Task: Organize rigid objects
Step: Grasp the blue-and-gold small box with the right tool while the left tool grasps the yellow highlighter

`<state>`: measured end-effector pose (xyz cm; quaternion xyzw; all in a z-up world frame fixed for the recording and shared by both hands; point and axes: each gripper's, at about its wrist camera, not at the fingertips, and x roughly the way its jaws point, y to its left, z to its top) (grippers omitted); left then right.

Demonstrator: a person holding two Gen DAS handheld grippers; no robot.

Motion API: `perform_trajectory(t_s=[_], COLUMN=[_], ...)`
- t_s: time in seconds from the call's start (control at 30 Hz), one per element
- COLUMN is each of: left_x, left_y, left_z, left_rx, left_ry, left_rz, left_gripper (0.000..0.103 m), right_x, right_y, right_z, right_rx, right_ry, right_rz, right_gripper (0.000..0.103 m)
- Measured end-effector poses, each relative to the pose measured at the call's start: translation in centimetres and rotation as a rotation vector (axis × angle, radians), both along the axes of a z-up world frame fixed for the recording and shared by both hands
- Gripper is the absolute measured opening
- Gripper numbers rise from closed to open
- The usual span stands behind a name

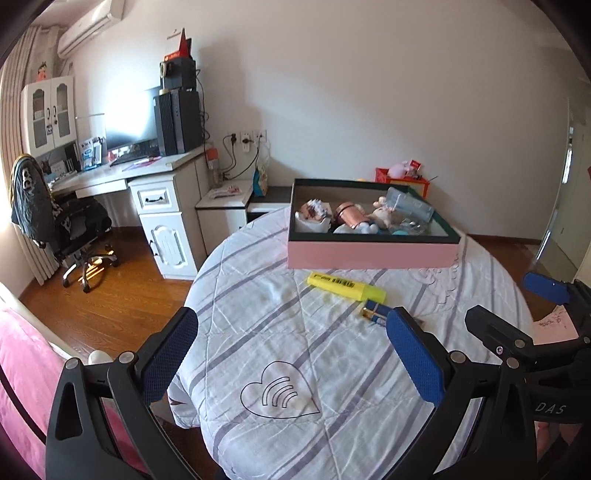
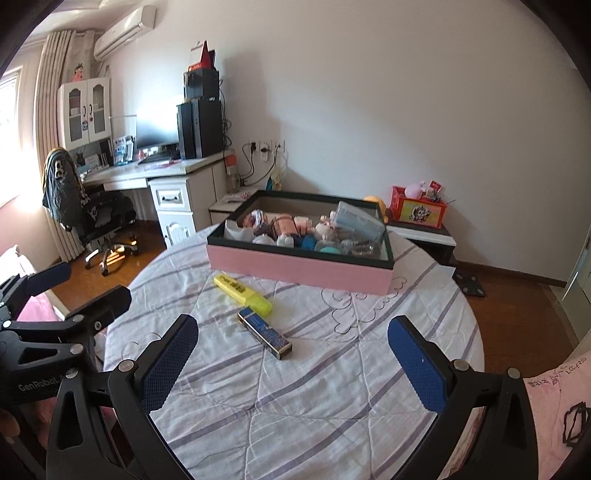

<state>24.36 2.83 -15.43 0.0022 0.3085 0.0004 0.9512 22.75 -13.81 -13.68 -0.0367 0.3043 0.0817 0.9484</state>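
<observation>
We identify the place as a home bedroom that doubles as a study. A quilt [image 1: 332,369] with stripes and a stitched heart covers the bed. Against the wall we see a white desk [image 1: 155,173] carrying a monitor [image 1: 129,118] and a computer tower [image 1: 177,122], with an office chair [image 1: 70,229] in front. An air conditioner [image 1: 88,26] hangs above curtains [image 2: 51,110]. The floor [image 1: 122,288] is wood.

Striped quilt [image 2: 295,406] carries pink box [image 2: 295,267]; yellow highlighter [image 2: 242,291]; blue case [image 2: 264,333].
</observation>
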Motion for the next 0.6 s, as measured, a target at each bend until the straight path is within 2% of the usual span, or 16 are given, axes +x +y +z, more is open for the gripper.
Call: perform_trajectory(t_s=[0.2, 0.47, 0.5, 0.6], left_x=[3.4, 5.8, 6.0, 6.5], left_y=[1.9, 2.6, 2.6, 2.0], left_z=[-3.1, -5.6, -5.8, -5.9], left_rx=[-0.017, -0.036, -0.041, -0.053], left_ry=[0.090, 0.160, 0.166, 0.178], left_rz=[0.038, 0.046, 0.042, 0.027], left_gripper=[0.103, 0.103, 0.103, 0.103], right_x=[5.5, 10.9, 11.1, 11.3], right_y=[1.4, 3.6, 3.8, 3.7], right_z=[-5.2, -9.0, -9.3, -10.1], right_rx=[-0.061, -0.131, -0.136, -0.106], right_ry=[0.136, 0.257, 0.267, 0.298], right_rz=[0.025, 0.120, 0.132, 0.198], right_gripper=[0.103, 0.102, 0.101, 0.076])
